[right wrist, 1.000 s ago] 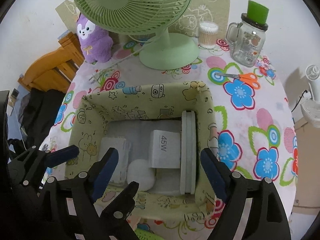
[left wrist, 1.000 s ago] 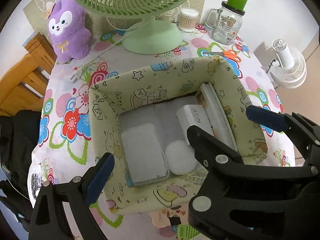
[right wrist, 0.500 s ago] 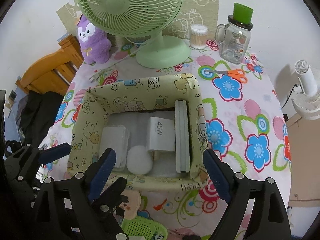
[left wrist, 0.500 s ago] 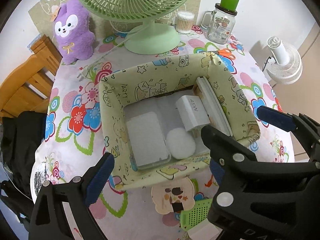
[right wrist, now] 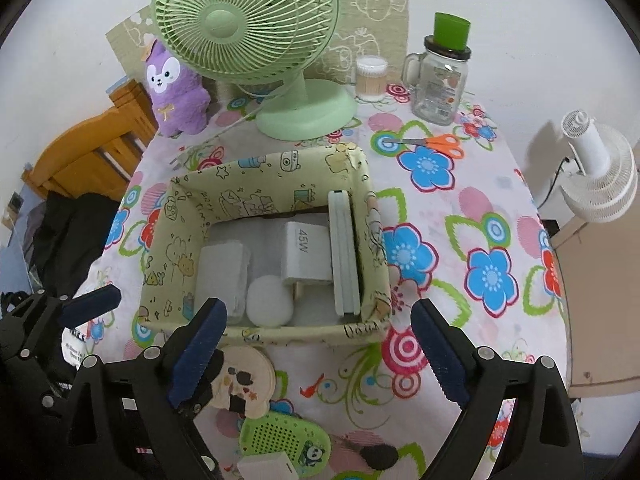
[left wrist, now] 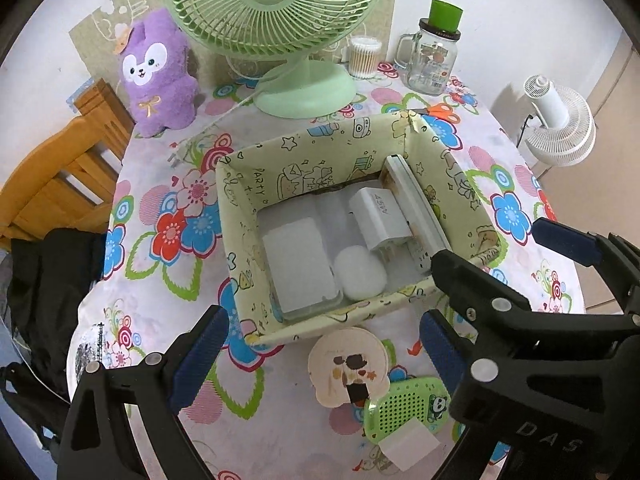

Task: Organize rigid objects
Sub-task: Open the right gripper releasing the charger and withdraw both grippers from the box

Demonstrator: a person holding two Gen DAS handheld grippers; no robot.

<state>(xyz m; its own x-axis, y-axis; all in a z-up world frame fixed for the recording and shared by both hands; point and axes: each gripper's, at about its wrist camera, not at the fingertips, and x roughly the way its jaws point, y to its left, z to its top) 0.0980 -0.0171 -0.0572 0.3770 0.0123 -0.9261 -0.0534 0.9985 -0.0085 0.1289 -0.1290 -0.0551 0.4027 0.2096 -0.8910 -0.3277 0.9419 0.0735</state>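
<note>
Green speaker lies low in frame, in front of box, just below your right gripper. Its jaws opening wide, empty. Left gripper wide, empty too.

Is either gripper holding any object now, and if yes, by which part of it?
Nothing is held. The left gripper is open and empty; the right gripper has its jaws opening, with nothing between them.
</note>
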